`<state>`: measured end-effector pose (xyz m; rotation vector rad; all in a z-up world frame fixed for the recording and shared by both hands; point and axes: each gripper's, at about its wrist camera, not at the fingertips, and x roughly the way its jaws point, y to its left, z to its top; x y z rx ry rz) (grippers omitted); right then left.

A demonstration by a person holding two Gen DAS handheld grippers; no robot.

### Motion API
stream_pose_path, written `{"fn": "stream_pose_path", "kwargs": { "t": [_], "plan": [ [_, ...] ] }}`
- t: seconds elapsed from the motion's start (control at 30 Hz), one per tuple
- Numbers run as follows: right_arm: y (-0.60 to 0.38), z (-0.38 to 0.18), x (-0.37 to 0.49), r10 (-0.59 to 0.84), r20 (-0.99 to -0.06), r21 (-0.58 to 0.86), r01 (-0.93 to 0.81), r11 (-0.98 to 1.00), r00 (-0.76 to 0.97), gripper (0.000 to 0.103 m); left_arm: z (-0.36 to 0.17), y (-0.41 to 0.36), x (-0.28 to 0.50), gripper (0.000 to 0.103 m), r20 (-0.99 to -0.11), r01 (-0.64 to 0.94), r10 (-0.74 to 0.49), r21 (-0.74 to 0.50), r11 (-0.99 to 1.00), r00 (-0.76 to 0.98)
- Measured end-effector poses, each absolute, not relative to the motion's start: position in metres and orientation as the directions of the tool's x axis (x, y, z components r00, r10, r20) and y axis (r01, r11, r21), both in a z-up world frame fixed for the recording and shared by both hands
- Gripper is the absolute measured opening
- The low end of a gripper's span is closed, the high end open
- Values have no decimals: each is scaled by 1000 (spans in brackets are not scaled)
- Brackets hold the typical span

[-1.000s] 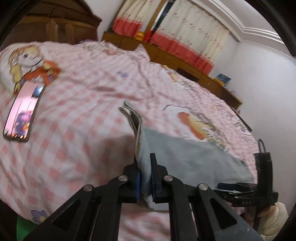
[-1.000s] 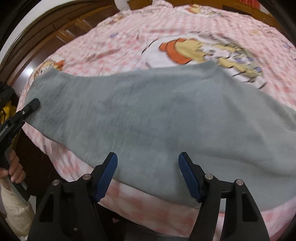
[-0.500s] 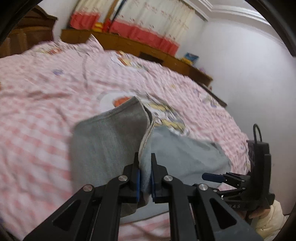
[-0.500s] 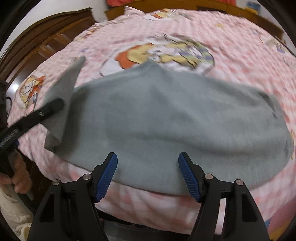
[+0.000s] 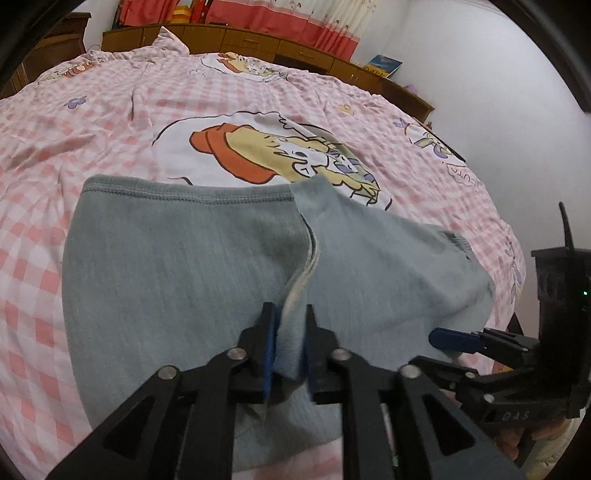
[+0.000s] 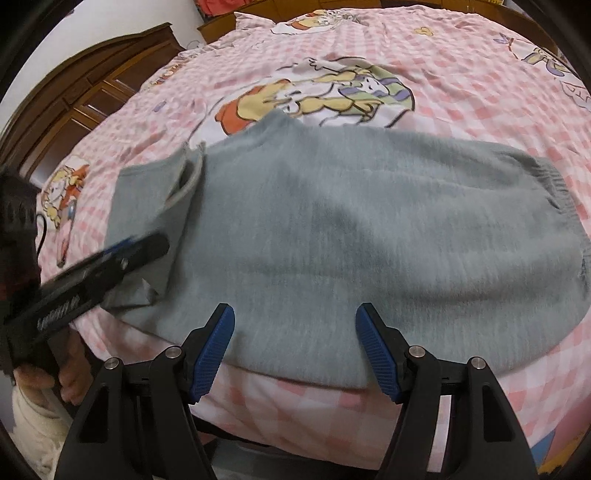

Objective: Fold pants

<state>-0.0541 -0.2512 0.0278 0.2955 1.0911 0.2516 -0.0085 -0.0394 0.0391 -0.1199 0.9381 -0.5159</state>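
Pants: grey pants [image 6: 369, 229] are lying across the near edge of the bed [image 6: 480, 92], partly folded; one leg end is doubled back over the rest on the left side, hem stitching showing [image 5: 184, 194].
Waistband: ribbed band [image 6: 546, 177] is sitting toward the right side of the bed, flat on the cover.
Left tool: left tool [image 5: 288, 347] is pointing down at the folded leg; its jaws are opening w/ a ridge of grey cloth standing between the blue pads [image 5: 269, 354]. Cloth is looking loose in the gap, not pinched.
Right tool: right tool [image 6: 293, 347] is hovering at the near edge of the bed, jaws wide apart, nothing gripped; pants edge is lying under and between the fingers [image 6: 216, 354].
Bed cover: pink & white check w/ a cartoon print [image 5: 280, 155] just beyond the pants, toward the middle of the bed.
Hands: a hand in a cream sleeve [image 6: 62, 380] is holding the left tool's grip at the near left corner.
Room: wooden headboard [image 6: 85, 99] past the far left edge; red & white curtains [image 5: 314, 22] behind the far edge.
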Motion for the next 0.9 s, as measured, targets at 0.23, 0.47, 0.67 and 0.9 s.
{"fn": "stream_pose_path", "kwargs": {
  "t": [0.23, 0.47, 0.67, 0.9],
  "plan": [
    [-233, 43, -31, 455, -781, 458, -103, 883, 428, 71, 58, -22, -32, 51, -726, 354, -444, -287, 890, 525],
    [-203, 49, 0, 524, -745, 510, -154, 846, 412, 71, 69, 20, -54, 60, -707, 297, -401, -274, 915, 583],
    [-188, 34, 25, 510, -775, 488, -158, 858, 374, 71, 61, 47, -56, 61, -725, 216, -325, -243, 946, 607],
    [-153, 37, 29, 476, -799, 393, -280, 876, 368, 68, 51, 59, -63, 61, -731, 201, -329, -260, 944, 598]
  ]
}}
